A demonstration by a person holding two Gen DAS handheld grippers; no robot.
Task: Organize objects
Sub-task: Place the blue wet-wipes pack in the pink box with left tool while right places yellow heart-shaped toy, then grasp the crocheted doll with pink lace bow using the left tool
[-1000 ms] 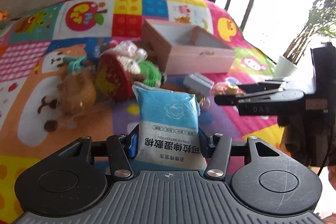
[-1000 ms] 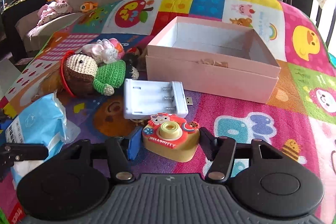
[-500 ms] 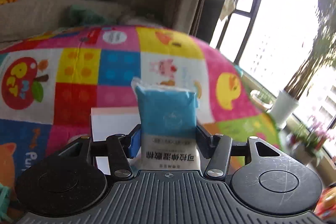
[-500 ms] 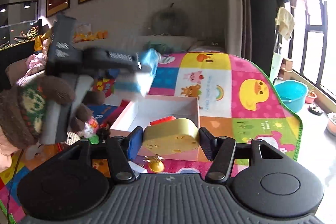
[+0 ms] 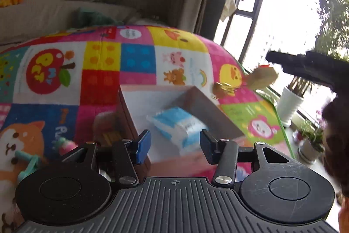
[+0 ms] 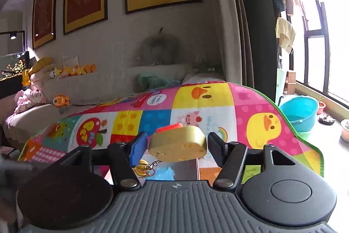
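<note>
My left gripper (image 5: 174, 145) is open and empty, just above the near edge of the pink box (image 5: 209, 106). The blue cotton pack (image 5: 176, 123) lies inside the box on its white floor. My right gripper (image 6: 176, 145) holds the yellow toy camera (image 6: 177, 144), which sits between the jaws with small gaps at both sides; its gold keychain (image 6: 142, 169) hangs below. In the left wrist view the right gripper (image 5: 305, 67) comes in from the right with the toy camera (image 5: 261, 79) above the box's far right corner.
The colourful play mat (image 5: 98, 67) covers the surface. A pink toy (image 5: 65, 145) and a teal piece (image 5: 28, 165) lie left of the box. A sofa with plush toys (image 6: 65, 88) stands behind. A blue basin (image 6: 301, 110) and potted plants (image 5: 292, 102) sit by the window.
My left gripper opened and let the blue pack drop into the box. My right gripper carried the toy camera up and over toward the box, and its jaws loosened.
</note>
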